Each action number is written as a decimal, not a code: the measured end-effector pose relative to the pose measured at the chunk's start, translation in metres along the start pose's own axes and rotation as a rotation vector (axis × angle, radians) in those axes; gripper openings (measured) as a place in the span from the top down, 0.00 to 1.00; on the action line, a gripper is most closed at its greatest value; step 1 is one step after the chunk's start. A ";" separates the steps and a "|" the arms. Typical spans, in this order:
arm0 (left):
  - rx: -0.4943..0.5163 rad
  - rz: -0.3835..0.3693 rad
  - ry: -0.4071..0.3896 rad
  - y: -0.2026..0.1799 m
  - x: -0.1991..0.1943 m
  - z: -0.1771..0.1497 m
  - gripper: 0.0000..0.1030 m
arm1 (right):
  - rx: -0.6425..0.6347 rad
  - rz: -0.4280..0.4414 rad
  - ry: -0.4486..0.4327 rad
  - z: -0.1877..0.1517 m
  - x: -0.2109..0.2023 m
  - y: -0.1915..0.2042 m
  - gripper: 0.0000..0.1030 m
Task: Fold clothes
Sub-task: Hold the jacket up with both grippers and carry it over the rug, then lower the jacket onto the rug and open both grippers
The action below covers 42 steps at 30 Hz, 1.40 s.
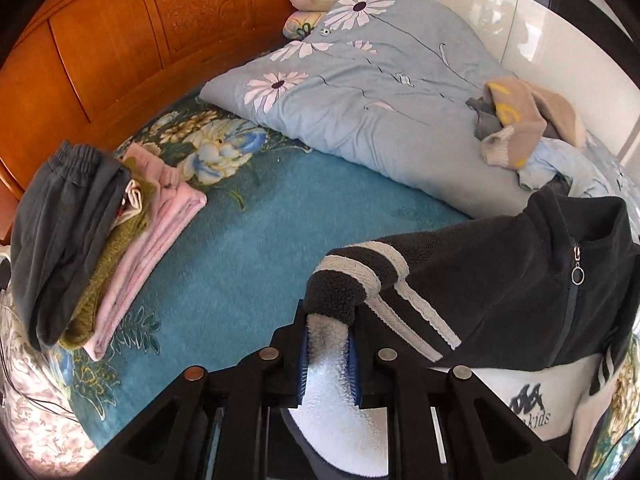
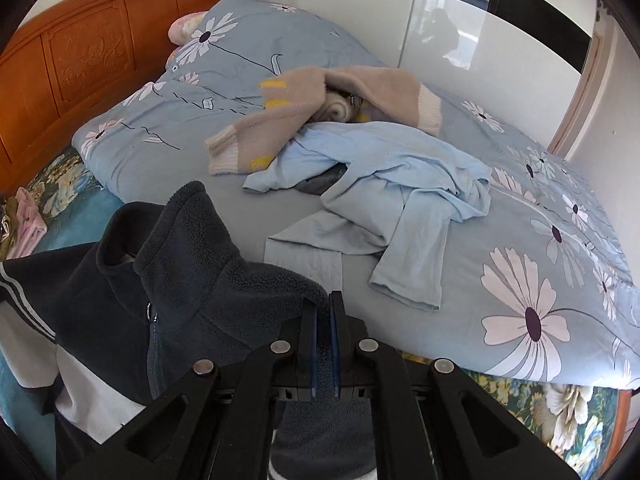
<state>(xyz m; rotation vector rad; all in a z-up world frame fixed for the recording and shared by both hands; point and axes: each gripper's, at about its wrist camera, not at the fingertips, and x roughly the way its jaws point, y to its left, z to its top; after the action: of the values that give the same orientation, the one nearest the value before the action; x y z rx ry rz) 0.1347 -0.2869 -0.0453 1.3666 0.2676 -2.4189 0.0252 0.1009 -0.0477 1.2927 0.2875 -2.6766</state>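
Observation:
A dark fleece zip jacket (image 1: 500, 276) with white stripes and a white lower panel is held up over the bed between both grippers. My left gripper (image 1: 327, 320) is shut on its folded sleeve, with white lining between the blue pads. My right gripper (image 2: 324, 312) is shut on the jacket's (image 2: 180, 280) other shoulder edge. A stack of folded clothes (image 1: 92, 240), dark grey on olive on pink, lies on the teal bedspread (image 1: 248, 256) at the left.
A blue daisy-print duvet (image 2: 520, 280) covers the bed's far side. On it lie a beige sweater (image 2: 304, 108) and a crumpled light-blue garment (image 2: 392, 200). A wooden headboard (image 1: 100, 40) stands at the back left, a white wardrobe (image 2: 480, 60) behind.

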 end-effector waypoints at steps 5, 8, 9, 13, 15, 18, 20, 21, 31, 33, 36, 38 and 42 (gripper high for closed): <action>0.001 0.009 0.091 -0.007 0.041 0.009 0.83 | 0.070 -0.020 0.054 0.017 0.040 -0.012 0.95; 0.002 0.014 0.149 -0.012 0.067 0.013 0.83 | 0.135 -0.006 0.135 0.008 0.072 -0.016 0.95; 0.006 0.019 0.158 -0.014 0.073 0.011 0.83 | 0.138 -0.008 0.154 0.005 0.080 -0.015 0.95; 0.017 -0.009 0.175 -0.016 0.082 0.010 0.80 | 0.115 -0.030 0.203 -0.005 0.101 -0.005 0.95; 0.002 -0.051 0.181 -0.012 0.082 0.011 0.75 | 0.108 -0.039 0.206 -0.003 0.104 -0.004 0.95; -0.041 -0.125 0.198 -0.003 0.078 0.011 0.67 | 0.103 -0.047 0.208 -0.001 0.104 -0.002 0.95; -0.073 -0.166 0.208 0.007 0.072 0.007 0.61 | 0.090 -0.052 0.215 0.000 0.104 0.002 0.93; -0.097 -0.187 0.203 0.014 0.068 0.004 0.59 | 0.082 -0.054 0.220 -0.001 0.103 0.004 0.91; -0.510 -0.011 0.264 0.134 0.057 -0.092 0.46 | 0.076 -0.040 0.084 -0.030 0.021 0.006 0.43; -0.538 -0.003 0.313 0.138 0.068 -0.108 0.46 | 0.080 -0.044 0.084 -0.041 0.011 0.007 0.43; -0.522 -0.006 0.351 0.132 0.083 -0.121 0.46 | 0.080 -0.031 0.093 -0.048 0.005 0.013 0.43; -0.497 0.003 0.373 0.125 0.090 -0.127 0.47 | 0.080 -0.019 0.094 -0.049 0.003 0.017 0.43; -0.465 -0.008 0.354 0.113 0.092 -0.132 0.71 | 0.080 0.003 0.097 -0.051 0.000 0.025 0.43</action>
<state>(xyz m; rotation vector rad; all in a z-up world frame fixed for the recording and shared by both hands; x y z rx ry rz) 0.2399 -0.3666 -0.1915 1.5463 0.8632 -1.9307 0.0693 0.0884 -0.0814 1.4472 0.1921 -2.6527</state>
